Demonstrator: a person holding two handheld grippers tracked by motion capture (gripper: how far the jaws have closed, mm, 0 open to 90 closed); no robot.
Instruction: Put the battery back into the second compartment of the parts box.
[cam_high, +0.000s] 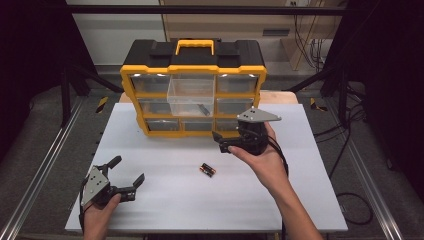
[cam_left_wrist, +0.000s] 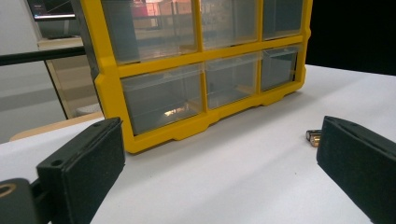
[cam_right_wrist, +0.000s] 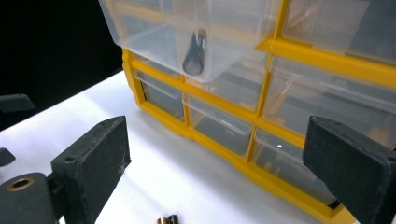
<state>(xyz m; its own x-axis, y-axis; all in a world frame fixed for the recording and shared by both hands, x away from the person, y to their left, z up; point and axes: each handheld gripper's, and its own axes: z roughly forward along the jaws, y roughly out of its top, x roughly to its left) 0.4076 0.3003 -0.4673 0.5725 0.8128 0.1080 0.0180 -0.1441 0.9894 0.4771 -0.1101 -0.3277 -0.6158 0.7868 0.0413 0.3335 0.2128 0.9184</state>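
At frame centre, batteries (cam_high: 208, 170) are left below the pulled-out drawer (cam_high: 191, 95); right gripper (cam_high: 223, 142) and left gripper (cam_high: 128, 176) are held released, ready to grasp.

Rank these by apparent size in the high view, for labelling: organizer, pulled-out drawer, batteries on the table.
1. organizer
2. pulled-out drawer
3. batteries, clearly the smallest though they lie nearer the camera.

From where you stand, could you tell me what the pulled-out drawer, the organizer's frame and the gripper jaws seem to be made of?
The pulled-out drawer looks like clear, glossy plastic: a battery shows through its wall. The organizer's frame seems moulded hard plastic, yellow with a slight sheen and rounded edges. The right gripper has jaws faced with matte black pads, probably rubber or dense foam; their dull, finely grained surface suggests it.
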